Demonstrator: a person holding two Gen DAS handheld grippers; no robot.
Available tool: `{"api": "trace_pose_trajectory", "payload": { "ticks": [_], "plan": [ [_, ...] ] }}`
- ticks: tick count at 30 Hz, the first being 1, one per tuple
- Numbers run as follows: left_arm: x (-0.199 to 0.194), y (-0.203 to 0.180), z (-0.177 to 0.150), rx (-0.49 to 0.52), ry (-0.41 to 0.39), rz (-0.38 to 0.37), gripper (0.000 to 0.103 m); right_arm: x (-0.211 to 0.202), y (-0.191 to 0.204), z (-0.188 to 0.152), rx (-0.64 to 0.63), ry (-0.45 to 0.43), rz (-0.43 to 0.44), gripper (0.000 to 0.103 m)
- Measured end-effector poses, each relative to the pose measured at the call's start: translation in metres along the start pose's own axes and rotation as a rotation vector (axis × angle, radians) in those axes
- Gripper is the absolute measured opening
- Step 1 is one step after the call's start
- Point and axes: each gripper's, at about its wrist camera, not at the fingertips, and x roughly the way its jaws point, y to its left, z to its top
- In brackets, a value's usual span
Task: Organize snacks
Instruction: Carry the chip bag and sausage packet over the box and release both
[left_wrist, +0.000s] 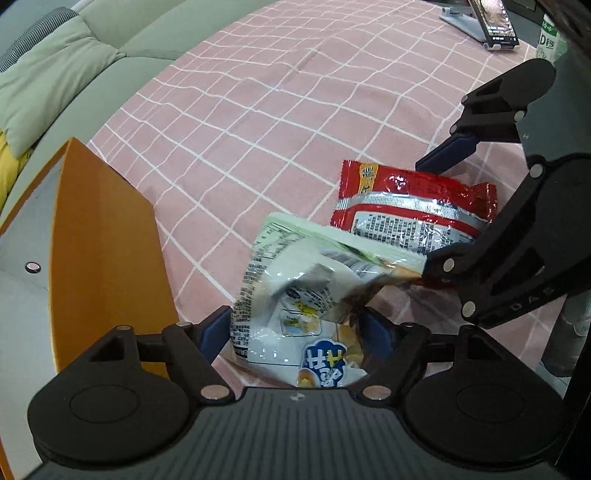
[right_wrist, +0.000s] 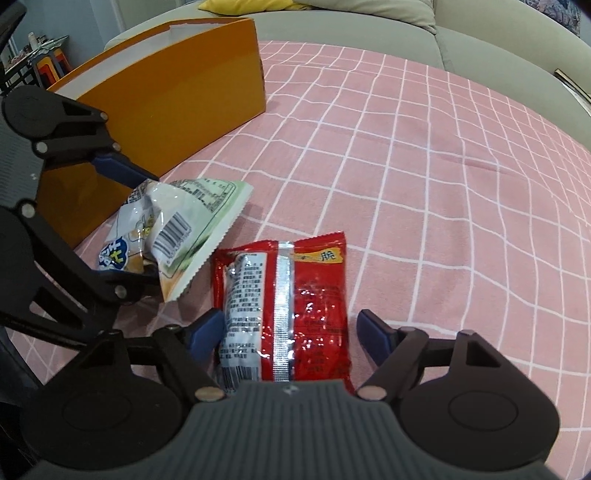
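two snack packets, one white-green (left_wrist: 295, 288), one red (right_wrist: 291, 295), one orange box (right_wrist: 166, 99), two hand-held grippers, left (left_wrist: 295, 332), right (right_wrist: 291, 332)

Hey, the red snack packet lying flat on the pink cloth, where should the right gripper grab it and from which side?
Grip the red packet across its width near the close end, coming in low along its length. It lies flat, seam up, already between the right gripper's open fingers, one pad at each long edge. Squeezing there should bunch the film enough to hold.

— White-green bag (left_wrist: 295, 291)?
— Crumpled, glossy, barcode side up, tilted beside the orange box (right_wrist: 166, 107), one corner over the red one.
— Red bag (right_wrist: 291, 306)?
— Flat on pink checked cloth, back up, silver seam lengthwise.
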Motion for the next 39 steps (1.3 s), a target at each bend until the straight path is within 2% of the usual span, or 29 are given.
{"api": "trace_pose_trajectory", "payload": {
  "ticks": [6, 7, 12, 13, 15, 20, 27, 34, 39],
  "plan": [
    [0.006, -0.004, 0.0, -0.001, -0.018, 0.015, 0.091, 0.001, -0.003, 0.001, 0.003, -0.015, 0.008, 0.073],
    [0.006, -0.003, 0.0, -0.01, -0.02, 0.008, 0.089, 0.001, -0.003, 0.001, 0.003, -0.019, 0.005, 0.07],
    [0.006, -0.001, -0.001, -0.051, -0.033, 0.005, 0.082, 0.0, -0.004, 0.001, 0.014, -0.02, 0.003, 0.069],
    [0.005, -0.001, -0.002, -0.066, -0.037, 0.016, 0.076, 0.0, -0.003, 0.001, 0.011, -0.02, 0.0, 0.069],
    [0.003, 0.0, -0.001, -0.097, -0.036, 0.03, 0.071, -0.001, -0.002, 0.0, 0.013, -0.019, -0.003, 0.069],
    [-0.001, 0.005, -0.003, -0.228, -0.047, 0.061, 0.065, -0.001, -0.001, 0.001, 0.011, -0.015, -0.005, 0.069],
    [-0.013, 0.014, -0.008, -0.484, -0.052, 0.033, 0.06, 0.001, 0.0, 0.003, 0.004, -0.002, -0.004, 0.068],
    [-0.031, 0.008, -0.009, -0.561, -0.048, 0.017, 0.059, 0.001, 0.0, 0.003, 0.002, 0.016, -0.004, 0.068],
    [-0.044, 0.012, -0.015, -0.651, -0.034, -0.002, 0.059, -0.007, -0.002, 0.005, 0.037, 0.009, 0.009, 0.068]
  ]
}}
